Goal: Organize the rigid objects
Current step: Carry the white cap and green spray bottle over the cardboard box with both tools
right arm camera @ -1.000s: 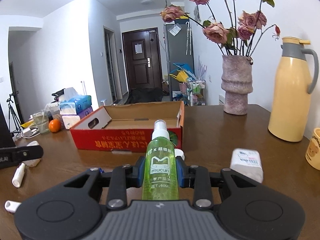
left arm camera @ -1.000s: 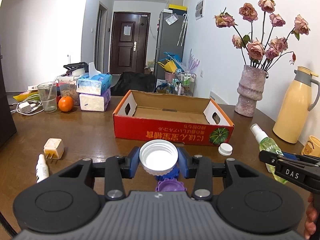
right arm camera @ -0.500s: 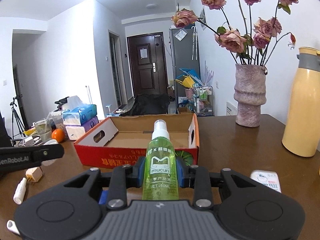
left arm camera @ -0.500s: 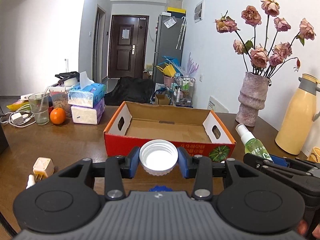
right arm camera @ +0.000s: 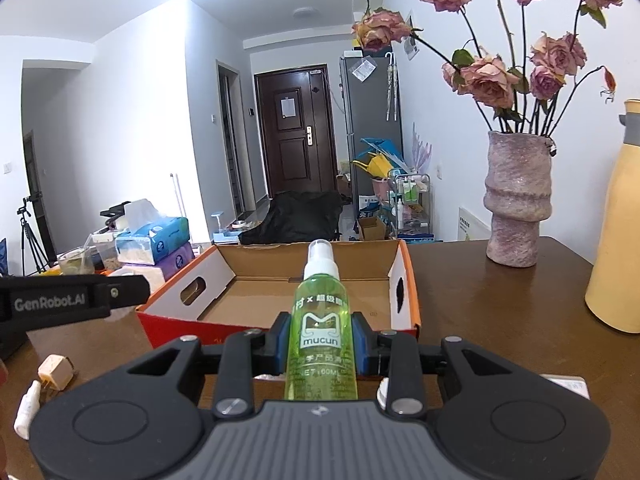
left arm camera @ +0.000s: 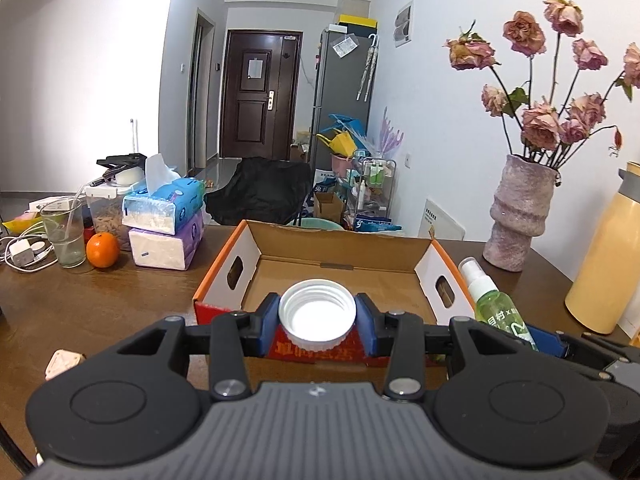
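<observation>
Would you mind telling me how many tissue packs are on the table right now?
2, stacked at the table's far left beside the orange: a blue tissue pack on top, a purple tissue pack underneath. Others may be hidden behind the clutter there.

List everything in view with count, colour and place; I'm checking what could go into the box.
cardboard box: 1, red-orange outside, table centre, open
white cap: 1, white, in left gripper
spray bottle: 1, green, in right gripper
plug adapter: 1, cream, table left
small tube: 1, white, beside adapter
orange: 1, orange, far left
glass: 1, clear, beside orange
tissue packs: 2, blue on purple, stacked
vase: 1, pink, right, holds dried roses
thermos: 1, yellow, far right
left gripper: black, blue fingers
right gripper: black, blue fingers
</observation>
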The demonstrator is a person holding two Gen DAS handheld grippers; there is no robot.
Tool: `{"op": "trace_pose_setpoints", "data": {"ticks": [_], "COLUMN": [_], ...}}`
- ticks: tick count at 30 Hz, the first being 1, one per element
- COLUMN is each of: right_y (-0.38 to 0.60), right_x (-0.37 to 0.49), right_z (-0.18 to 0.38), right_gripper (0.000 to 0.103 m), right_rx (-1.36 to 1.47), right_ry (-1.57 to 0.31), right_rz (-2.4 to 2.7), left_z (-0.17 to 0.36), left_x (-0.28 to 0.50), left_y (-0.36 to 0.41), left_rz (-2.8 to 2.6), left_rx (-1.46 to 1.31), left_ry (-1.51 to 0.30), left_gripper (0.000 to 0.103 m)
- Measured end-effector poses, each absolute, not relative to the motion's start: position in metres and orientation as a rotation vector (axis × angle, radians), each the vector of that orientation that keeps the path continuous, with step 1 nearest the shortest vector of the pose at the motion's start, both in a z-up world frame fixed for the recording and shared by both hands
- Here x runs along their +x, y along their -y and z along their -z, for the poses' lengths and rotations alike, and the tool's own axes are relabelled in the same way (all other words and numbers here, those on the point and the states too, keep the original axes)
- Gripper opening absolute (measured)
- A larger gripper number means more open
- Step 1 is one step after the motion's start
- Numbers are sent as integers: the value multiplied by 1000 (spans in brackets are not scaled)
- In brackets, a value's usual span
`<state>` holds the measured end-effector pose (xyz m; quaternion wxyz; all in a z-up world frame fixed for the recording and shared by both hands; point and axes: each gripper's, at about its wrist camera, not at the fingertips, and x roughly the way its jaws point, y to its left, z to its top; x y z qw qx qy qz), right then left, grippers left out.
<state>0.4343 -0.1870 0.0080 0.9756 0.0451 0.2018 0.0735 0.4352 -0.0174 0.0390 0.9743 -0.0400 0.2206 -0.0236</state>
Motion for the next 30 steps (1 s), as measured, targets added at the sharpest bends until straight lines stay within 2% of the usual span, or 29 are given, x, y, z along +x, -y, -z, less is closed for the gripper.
{"op": "trace_pose_setpoints", "data": {"ticks": [20,30], "right_y": [181,184], "right_x": [514,559], "right_z": [-13,-9], "right_gripper": [30,30], "right_rx": [106,110], "right_ry": [-420,-447], "right_rz": [-159,-144], "left_z": [-57,-45], "left_x": [527,589], "left_y": [26,31], "left_rz": [20,-3], "left_rx": [-59,-18], "left_ry": [-452,-496], "left_gripper": [41,41]}}
